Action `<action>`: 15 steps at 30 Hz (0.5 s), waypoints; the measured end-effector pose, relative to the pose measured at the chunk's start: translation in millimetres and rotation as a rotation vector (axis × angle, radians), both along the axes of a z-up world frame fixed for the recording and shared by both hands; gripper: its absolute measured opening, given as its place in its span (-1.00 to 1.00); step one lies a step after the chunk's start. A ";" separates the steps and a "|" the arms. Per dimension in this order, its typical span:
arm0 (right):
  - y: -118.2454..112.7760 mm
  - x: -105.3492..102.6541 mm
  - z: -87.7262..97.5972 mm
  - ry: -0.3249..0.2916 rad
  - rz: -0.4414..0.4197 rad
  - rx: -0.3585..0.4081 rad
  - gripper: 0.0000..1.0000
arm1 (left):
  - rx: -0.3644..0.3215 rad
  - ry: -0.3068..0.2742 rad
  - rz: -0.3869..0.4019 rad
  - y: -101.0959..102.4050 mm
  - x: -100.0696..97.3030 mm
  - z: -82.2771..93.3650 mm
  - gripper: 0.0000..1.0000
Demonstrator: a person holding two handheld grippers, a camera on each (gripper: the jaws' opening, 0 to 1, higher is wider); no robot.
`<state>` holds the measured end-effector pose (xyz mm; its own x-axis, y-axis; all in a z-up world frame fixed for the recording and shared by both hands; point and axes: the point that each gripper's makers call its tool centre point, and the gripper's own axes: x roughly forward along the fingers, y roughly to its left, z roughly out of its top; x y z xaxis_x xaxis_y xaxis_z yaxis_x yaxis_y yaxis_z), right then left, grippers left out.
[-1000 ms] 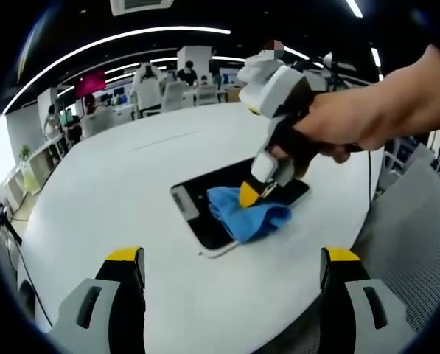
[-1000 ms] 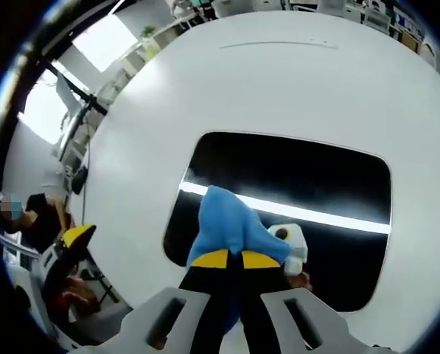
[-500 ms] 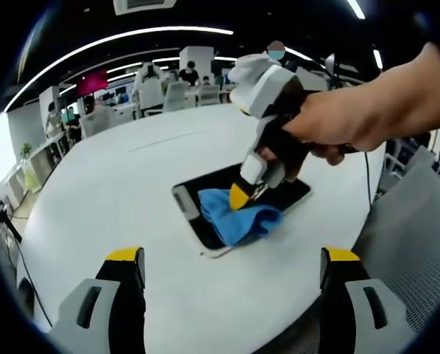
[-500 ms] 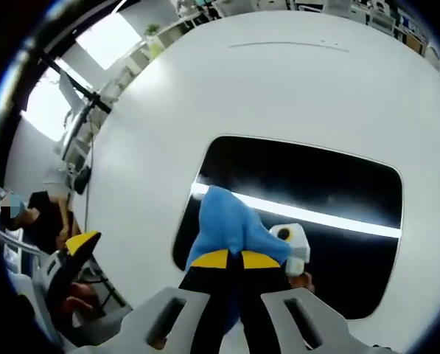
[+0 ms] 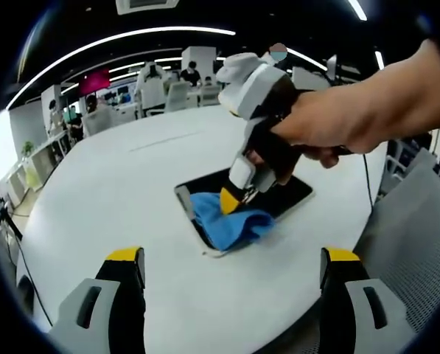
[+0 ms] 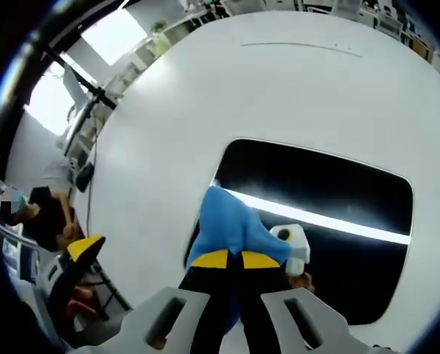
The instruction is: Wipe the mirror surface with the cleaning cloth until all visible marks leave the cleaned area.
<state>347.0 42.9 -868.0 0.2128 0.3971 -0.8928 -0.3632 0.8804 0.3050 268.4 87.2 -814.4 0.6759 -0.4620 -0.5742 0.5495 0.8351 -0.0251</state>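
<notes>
With the right tool (image 6: 228, 259) clenched on the blue cloth (image 6: 231, 230) and the left tool (image 5: 231, 257) released above the desk (image 5: 131, 184), press the cloth flat and sweep overlapping strokes across the mirror (image 6: 330, 199).

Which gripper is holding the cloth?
The right gripper: its jaws are shut on the blue cloth over the mirror. The left gripper is open, apart from both.
</notes>
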 end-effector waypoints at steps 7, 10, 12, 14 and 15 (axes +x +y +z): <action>0.4 1.4 -1.2 -0.006 0.007 -0.005 -1.00 | -0.002 -0.004 -0.003 -1.1 -0.1 0.5 0.99; 0.3 1.1 -0.6 -0.003 0.007 -0.003 -1.00 | 0.005 -0.008 -0.008 -1.4 -0.7 0.8 0.99; 0.7 1.6 -0.8 0.000 0.004 0.000 -1.00 | 0.003 -0.005 -0.002 0.0 -0.3 0.4 0.99; 1.5 2.2 -0.8 -0.004 0.008 0.000 -1.00 | 0.001 -0.003 0.003 1.0 0.1 0.1 0.99; 2.1 3.1 -1.5 -0.005 0.008 -0.001 -1.00 | 0.000 -0.003 0.005 1.3 0.3 0.2 0.99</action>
